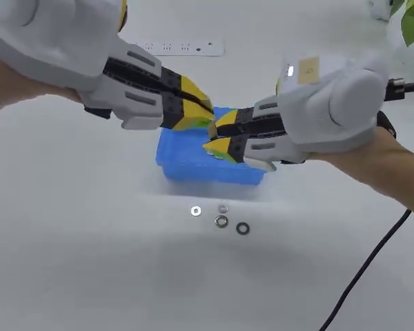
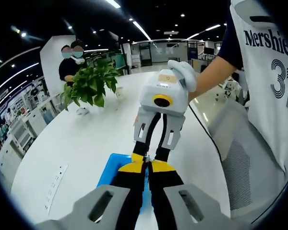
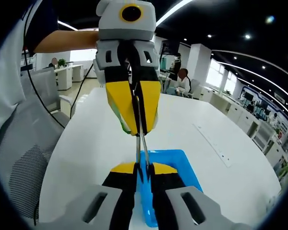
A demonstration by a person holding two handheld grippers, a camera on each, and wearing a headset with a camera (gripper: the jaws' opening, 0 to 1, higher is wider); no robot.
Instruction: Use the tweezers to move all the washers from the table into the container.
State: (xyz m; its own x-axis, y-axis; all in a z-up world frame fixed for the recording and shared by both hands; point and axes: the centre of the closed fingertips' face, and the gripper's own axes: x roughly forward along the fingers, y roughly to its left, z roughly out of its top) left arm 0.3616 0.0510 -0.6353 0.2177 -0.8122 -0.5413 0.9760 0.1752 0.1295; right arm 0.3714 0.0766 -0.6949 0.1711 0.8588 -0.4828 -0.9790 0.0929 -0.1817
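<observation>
Left hand-held gripper (image 1: 205, 114): jaws closed on the tweezers (image 3: 140, 143), tip to tip with the right one above the container (image 1: 193, 165).
Right hand-held gripper (image 1: 214, 134): jaws closed on the other end of the tweezers.
Tweezers: thin metal, spanning the two jaw pairs, seen in the right gripper view.
Container: blue, open-topped, on the white tabletop (image 1: 90, 241).
Washers (image 1: 221, 221): four, loosely clustered on the tabletop just in front of the container.
</observation>
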